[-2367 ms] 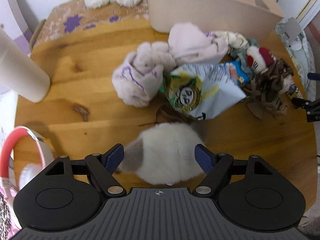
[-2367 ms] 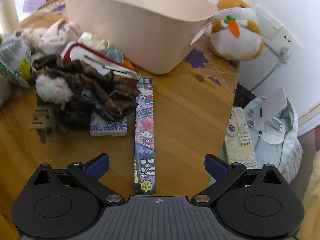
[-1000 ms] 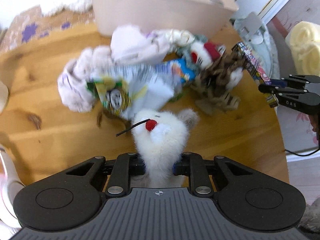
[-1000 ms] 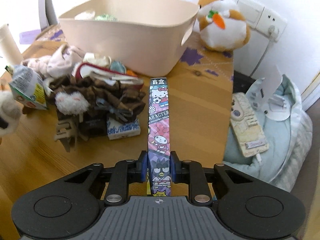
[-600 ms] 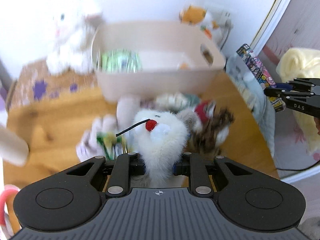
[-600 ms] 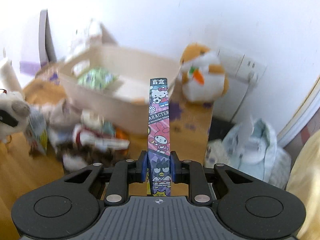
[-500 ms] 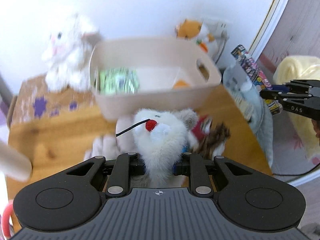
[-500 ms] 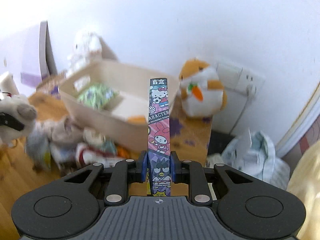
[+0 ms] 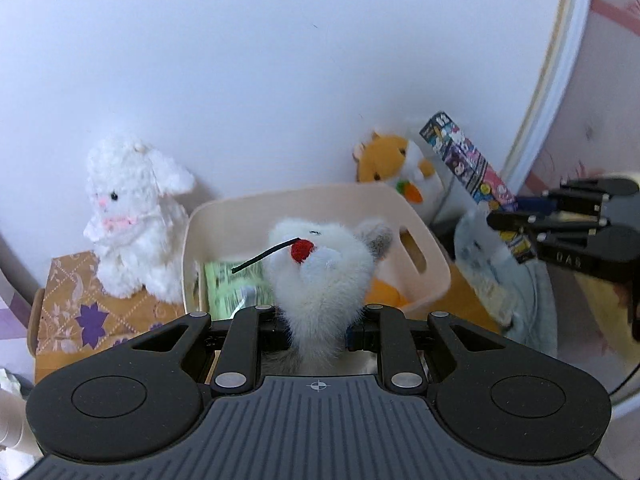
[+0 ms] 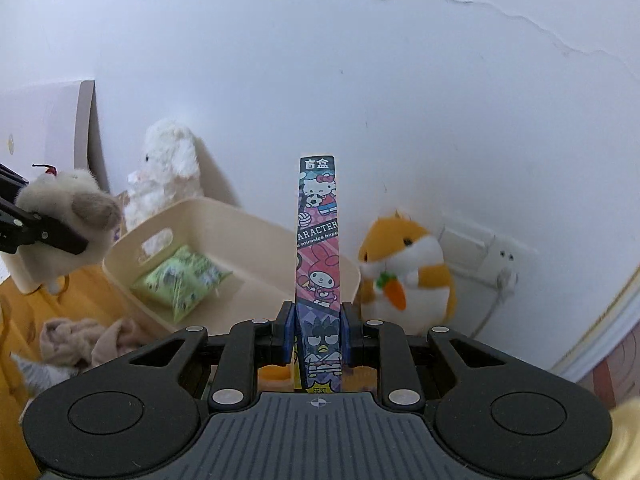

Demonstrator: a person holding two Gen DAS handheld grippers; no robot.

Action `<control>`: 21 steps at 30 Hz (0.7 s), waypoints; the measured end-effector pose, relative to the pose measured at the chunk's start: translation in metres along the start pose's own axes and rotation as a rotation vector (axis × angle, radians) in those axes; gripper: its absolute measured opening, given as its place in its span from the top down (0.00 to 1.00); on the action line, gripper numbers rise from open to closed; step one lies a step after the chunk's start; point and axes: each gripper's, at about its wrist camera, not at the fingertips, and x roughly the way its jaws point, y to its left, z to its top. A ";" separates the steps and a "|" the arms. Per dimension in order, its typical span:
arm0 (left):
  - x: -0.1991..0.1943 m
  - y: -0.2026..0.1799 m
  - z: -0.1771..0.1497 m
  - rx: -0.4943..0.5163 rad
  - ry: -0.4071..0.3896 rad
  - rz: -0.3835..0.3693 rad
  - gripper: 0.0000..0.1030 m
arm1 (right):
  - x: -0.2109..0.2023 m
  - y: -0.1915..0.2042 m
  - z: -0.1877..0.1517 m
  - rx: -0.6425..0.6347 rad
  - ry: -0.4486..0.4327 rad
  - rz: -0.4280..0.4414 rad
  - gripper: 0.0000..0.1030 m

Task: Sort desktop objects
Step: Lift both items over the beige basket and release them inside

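Cartoon box (image 10: pixel 318 264): "盲盒" at top, "ARACTER", "miracles happ" mid-face; right gripper (image 9: pixel 516 216) body: "DAS".

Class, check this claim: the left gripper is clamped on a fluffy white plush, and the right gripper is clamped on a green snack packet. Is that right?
Not quite. The right gripper is clamped on a long cartoon-printed box, as the right wrist view shows; the green snack packet lies in the beige bin. The left gripper does clamp the fluffy white plush.

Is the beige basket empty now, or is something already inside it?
Not empty. The beige basket already holds a green packet lying on its floor, and the left wrist view shows something orange inside too.
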 end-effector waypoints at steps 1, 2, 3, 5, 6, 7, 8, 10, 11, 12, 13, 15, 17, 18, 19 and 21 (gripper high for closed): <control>0.003 0.002 0.004 -0.014 -0.003 0.003 0.80 | 0.003 0.000 0.003 -0.005 -0.006 -0.004 0.80; 0.005 0.005 0.008 -0.029 -0.006 0.007 0.80 | 0.007 0.000 0.007 -0.007 -0.013 -0.007 0.80; 0.009 0.009 0.012 -0.045 -0.007 0.013 0.80 | 0.012 -0.001 0.010 0.003 -0.020 -0.007 0.80; 0.017 0.013 0.019 -0.073 -0.004 0.022 0.80 | 0.021 -0.002 0.016 0.013 -0.025 -0.005 0.80; 0.022 0.015 0.022 -0.087 0.002 0.024 0.80 | 0.027 -0.001 0.018 0.015 -0.026 -0.006 0.80; 0.026 0.016 0.025 -0.099 0.004 0.026 0.80 | 0.032 -0.001 0.021 0.015 -0.026 -0.005 0.80; 0.030 0.018 0.028 -0.113 0.002 0.028 0.80 | 0.039 0.000 0.023 0.017 -0.025 -0.003 0.80; 0.039 0.019 0.032 -0.134 0.004 0.032 0.80 | 0.051 0.002 0.029 0.027 -0.023 0.008 0.80; 0.045 0.020 0.034 -0.143 0.008 0.036 0.80 | 0.057 0.005 0.030 0.030 -0.023 0.013 0.80; 0.053 0.020 0.035 -0.153 0.018 0.040 0.80 | 0.063 0.007 0.032 0.032 -0.021 0.018 0.80; 0.059 0.021 0.035 -0.162 0.029 0.041 0.80 | 0.070 0.010 0.034 0.035 -0.019 0.024 0.80; 0.075 0.021 0.034 -0.175 0.051 0.042 0.80 | 0.083 0.015 0.036 0.047 -0.008 0.040 0.80; 0.089 0.020 0.032 -0.171 0.064 0.055 0.80 | 0.095 0.021 0.036 0.059 0.008 0.058 0.80; 0.097 0.020 0.030 -0.173 0.073 0.067 0.80 | 0.102 0.024 0.036 0.061 0.020 0.066 0.80; 0.104 0.021 0.029 -0.178 0.082 0.074 0.80 | 0.108 0.028 0.034 0.059 0.032 0.072 0.80; 0.120 0.023 0.025 -0.193 0.105 0.086 0.80 | 0.118 0.034 0.029 0.040 0.061 0.080 0.80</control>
